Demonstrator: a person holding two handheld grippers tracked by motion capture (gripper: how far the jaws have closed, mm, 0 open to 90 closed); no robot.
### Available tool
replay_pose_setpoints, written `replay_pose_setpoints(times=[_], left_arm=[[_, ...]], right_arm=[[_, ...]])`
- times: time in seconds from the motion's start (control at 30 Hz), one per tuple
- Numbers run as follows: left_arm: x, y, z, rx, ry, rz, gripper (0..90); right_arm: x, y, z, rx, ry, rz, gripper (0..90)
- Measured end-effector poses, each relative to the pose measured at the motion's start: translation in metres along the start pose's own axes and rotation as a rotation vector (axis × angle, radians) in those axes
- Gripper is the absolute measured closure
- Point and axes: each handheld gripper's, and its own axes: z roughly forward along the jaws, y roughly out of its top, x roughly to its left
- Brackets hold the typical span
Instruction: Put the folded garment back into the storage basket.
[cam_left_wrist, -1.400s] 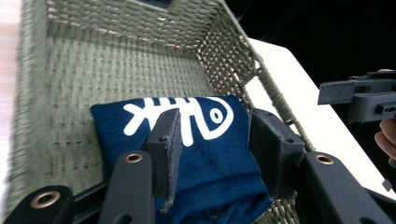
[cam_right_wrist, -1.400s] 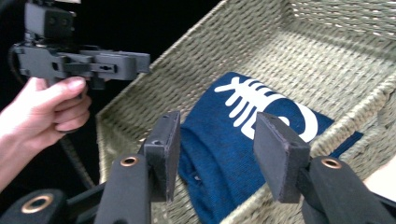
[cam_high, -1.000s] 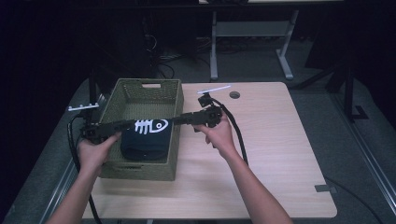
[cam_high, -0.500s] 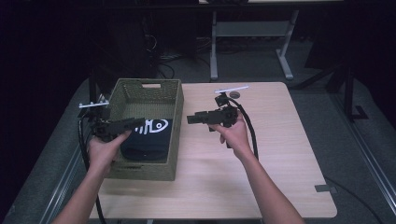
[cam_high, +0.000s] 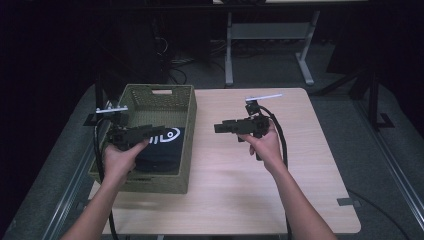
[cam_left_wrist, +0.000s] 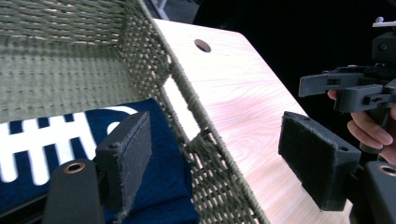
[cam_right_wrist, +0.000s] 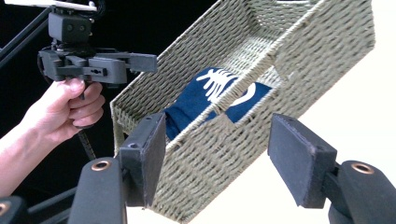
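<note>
A woven olive basket (cam_high: 186, 125) stands on the left part of the wooden table (cam_high: 310, 195). Inside it lies a folded navy cloth (cam_high: 162, 150) with a white print. My left gripper (cam_high: 161, 131) is held over the basket's left half, open, its jaws either side of the basket's right rim (cam_left_wrist: 205, 140) and above the cloth (cam_left_wrist: 42, 149). My right gripper (cam_high: 218, 128) hovers over bare table just right of the basket, open and empty. In the right gripper view its jaws (cam_right_wrist: 217, 154) frame the basket (cam_right_wrist: 289, 60) and cloth (cam_right_wrist: 205, 95).
A small round hole (cam_left_wrist: 202, 45) is cut in the tabletop toward the far edge. Beyond the table stands a grey metal desk frame (cam_high: 265, 35) on a dark floor. A black cable (cam_high: 280, 135) trails from the right gripper along the forearm.
Both grippers have drawn back from the cloth in the basket. The right one moved right, out over the table; the left one moved toward the basket's left side. The cloth stays in the basket.
</note>
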Motion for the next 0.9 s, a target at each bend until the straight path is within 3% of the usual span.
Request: replay_pose_setpoints(times=[0.57, 0.9], left_arm=[[-0.031, 0.005, 0.026, 0.008, -0.053, 0.046, 24.5], [-0.048, 0.003, 0.043, 0.039, -0.080, 0.088, 24.0]], right_arm=[[-0.011, -0.012, -0.036, -0.030, -0.038, 0.011, 36.1], [-0.022, -0.024, -0.059, -0.043, -0.079, 0.041, 35.7]])
